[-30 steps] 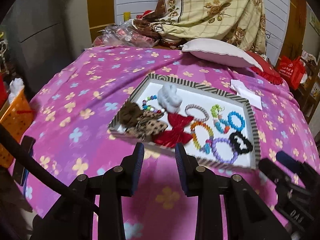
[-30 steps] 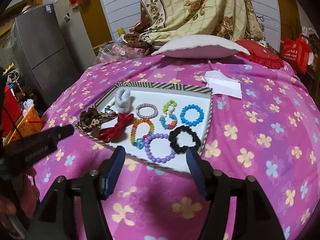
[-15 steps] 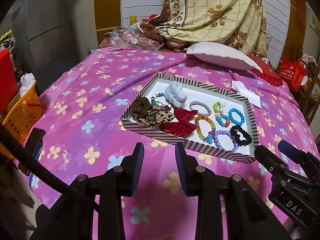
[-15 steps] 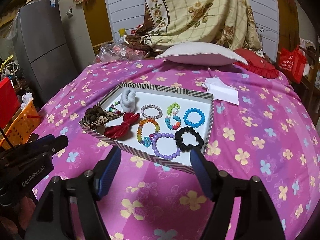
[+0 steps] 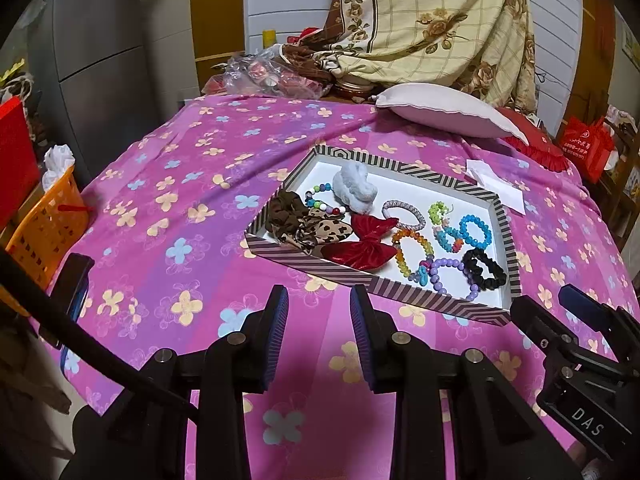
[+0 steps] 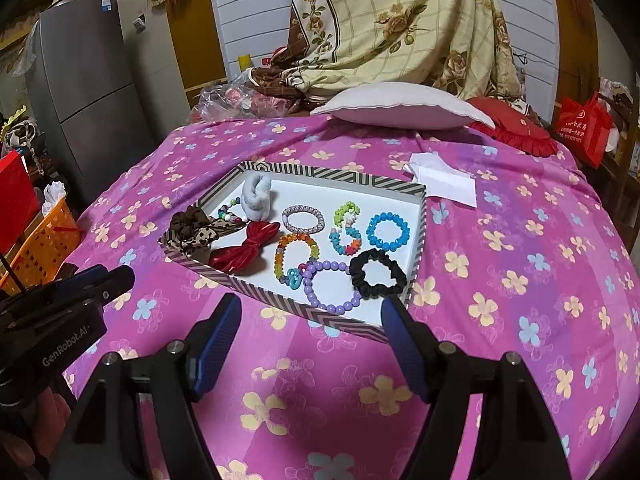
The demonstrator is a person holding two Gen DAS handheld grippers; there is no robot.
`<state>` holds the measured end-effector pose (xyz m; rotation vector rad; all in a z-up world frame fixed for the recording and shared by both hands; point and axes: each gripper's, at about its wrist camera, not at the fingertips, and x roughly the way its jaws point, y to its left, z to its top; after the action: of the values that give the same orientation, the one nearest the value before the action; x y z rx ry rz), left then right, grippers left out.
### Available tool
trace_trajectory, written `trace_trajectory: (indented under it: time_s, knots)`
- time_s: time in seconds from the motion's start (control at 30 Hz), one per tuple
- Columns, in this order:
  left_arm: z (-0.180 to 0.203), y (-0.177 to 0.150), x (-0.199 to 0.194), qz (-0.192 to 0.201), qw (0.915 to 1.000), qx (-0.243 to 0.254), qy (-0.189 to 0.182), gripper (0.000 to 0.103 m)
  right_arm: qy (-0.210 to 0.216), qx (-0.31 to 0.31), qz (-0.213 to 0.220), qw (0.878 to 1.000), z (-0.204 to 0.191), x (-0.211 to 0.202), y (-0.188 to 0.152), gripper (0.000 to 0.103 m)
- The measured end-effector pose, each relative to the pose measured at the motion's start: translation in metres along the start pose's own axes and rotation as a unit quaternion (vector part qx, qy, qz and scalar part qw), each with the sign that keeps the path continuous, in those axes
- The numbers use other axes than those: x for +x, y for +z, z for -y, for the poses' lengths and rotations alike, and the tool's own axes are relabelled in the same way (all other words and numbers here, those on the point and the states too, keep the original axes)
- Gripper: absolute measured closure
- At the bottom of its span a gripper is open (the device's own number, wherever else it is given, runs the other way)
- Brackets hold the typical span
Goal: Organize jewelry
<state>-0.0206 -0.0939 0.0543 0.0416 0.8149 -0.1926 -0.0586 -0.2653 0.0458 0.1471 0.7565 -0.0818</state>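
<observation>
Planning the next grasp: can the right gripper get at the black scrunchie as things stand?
Probably yes. The right gripper is open and empty just short of the tray, and the black scrunchie lies flat near that edge with nothing on top.

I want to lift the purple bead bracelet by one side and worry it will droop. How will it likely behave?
The purple bead bracelet will probably sag: separate round beads on a string rarely hold a ring shape. The smooth beads may slip in a claw. It overlaps the rainbow bracelet and lies close to the black scrunchie, so lifting could drag either.
</observation>
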Motion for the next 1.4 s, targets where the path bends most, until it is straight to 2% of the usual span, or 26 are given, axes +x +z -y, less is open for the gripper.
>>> trace_trajectory:
  time_s: [1.4]
  knots:
    - [0.011,-0.006,0.005,-0.008,0.9999,0.013,0.002,0.062,0.002,0.002,-0.014,1.000,0.007,0.005,-0.008,0.027]
